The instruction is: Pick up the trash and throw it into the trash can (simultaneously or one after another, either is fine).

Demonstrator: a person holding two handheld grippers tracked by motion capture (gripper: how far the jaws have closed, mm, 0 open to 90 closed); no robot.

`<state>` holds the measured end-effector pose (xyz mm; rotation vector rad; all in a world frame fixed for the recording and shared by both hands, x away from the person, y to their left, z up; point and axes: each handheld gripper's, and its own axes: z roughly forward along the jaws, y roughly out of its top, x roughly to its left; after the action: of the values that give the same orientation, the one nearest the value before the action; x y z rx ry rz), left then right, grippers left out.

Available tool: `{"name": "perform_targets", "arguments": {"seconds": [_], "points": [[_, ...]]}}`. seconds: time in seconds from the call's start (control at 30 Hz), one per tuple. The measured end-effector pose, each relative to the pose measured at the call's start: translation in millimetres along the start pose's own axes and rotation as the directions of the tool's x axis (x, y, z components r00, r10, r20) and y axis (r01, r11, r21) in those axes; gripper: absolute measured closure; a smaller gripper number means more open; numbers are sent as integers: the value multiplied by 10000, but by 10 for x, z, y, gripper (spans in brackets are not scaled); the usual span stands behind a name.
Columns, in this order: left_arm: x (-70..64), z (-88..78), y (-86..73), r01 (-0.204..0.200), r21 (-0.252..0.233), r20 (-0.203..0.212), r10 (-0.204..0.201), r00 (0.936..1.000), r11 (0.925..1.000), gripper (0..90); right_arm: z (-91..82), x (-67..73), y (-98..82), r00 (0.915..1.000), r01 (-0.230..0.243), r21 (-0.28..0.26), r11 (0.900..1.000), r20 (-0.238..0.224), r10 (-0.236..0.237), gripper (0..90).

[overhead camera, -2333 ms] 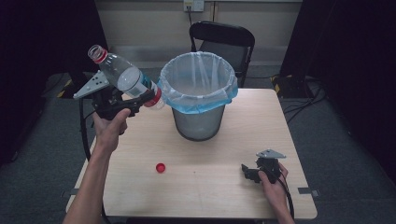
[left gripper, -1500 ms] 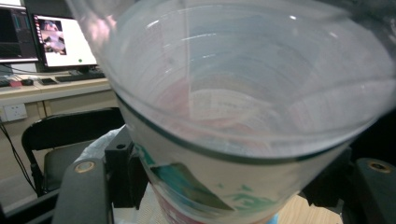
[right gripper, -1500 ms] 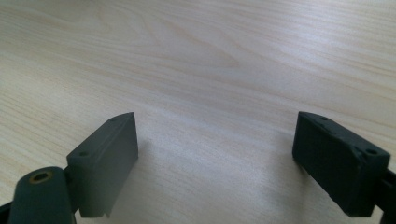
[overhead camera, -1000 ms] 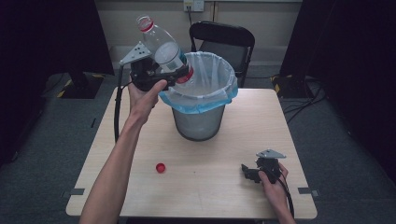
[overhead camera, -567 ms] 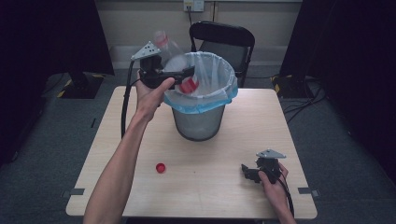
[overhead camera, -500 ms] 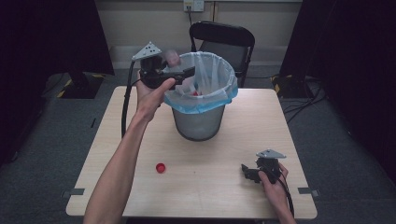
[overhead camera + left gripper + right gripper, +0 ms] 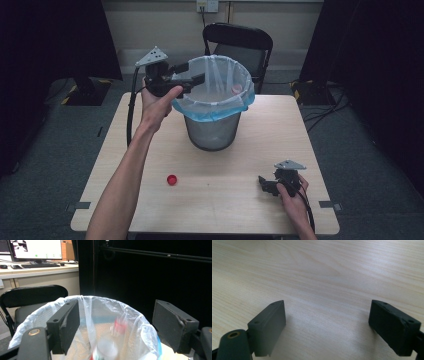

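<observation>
A wire-mesh bin [image 7: 212, 131] with a clear liner, blue at the rim, stands at the table's middle back. My left gripper [image 7: 192, 72] hovers level over the bin's near-left rim. Its jaws have just been opening and stand open with nothing between them. In the left gripper view, a clear plastic bottle [image 7: 107, 348] with a red label shows blurred inside the liner [image 7: 130, 315], below my left gripper [image 7: 117, 322]. A red cap [image 7: 172, 179] lies on the table's front left. My right gripper [image 7: 264, 186] rests open on the wood at the front right, its jaws [image 7: 327, 325] empty.
A black folding chair [image 7: 240, 45] stands behind the bin. The light wooden table [image 7: 150, 135] has bare wood around the cap and between the bin and my right hand. Dark curtains flank both sides.
My left hand carried the bottle from the left up over the bin and let it go; the bottle has dropped inside. The right hand has not moved.
</observation>
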<state>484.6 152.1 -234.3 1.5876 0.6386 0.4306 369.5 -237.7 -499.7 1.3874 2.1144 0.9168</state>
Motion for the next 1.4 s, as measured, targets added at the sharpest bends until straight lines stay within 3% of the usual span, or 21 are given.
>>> {"name": "perform_targets", "arguments": {"seconds": [0.27,0.5,0.63,0.73,0.93,1.0,1.27,1.4], "points": [[35,-132,3,-216,108,-196,218,9996,9997,201,0,0,0,10000,-8,3,10000,-1,8,135],[94,-352,-4,88,10,-184,-88,9998,10000,198,0,0,0,10000,-7,4,10000,-1,7,135],[142,-469,-32,89,-67,-431,-92,9990,9999,198,0,0,0,10000,-8,4,10000,-1,8,135],[144,-561,-52,-131,-126,-685,122,9976,9998,195,0,0,0,10000,-8,4,10000,0,8,135],[153,-719,-122,-242,-27,-846,239,9961,9997,193,0,0,0,10000,-2,0,10000,2,2,135],[148,-762,-152,-58,-86,-947,50,9955,9999,194,0,1,0,10000,-9,2,10000,0,9,135],[131,-925,-301,-196,235,-1081,220,9939,9995,200,0,0,0,10000,-3,1,10000,2,3,135],[150,-983,-378,-46,271,-1179,78,9930,9996,199,0,0,0,10000,-8,5,10000,0,8,135]]}}
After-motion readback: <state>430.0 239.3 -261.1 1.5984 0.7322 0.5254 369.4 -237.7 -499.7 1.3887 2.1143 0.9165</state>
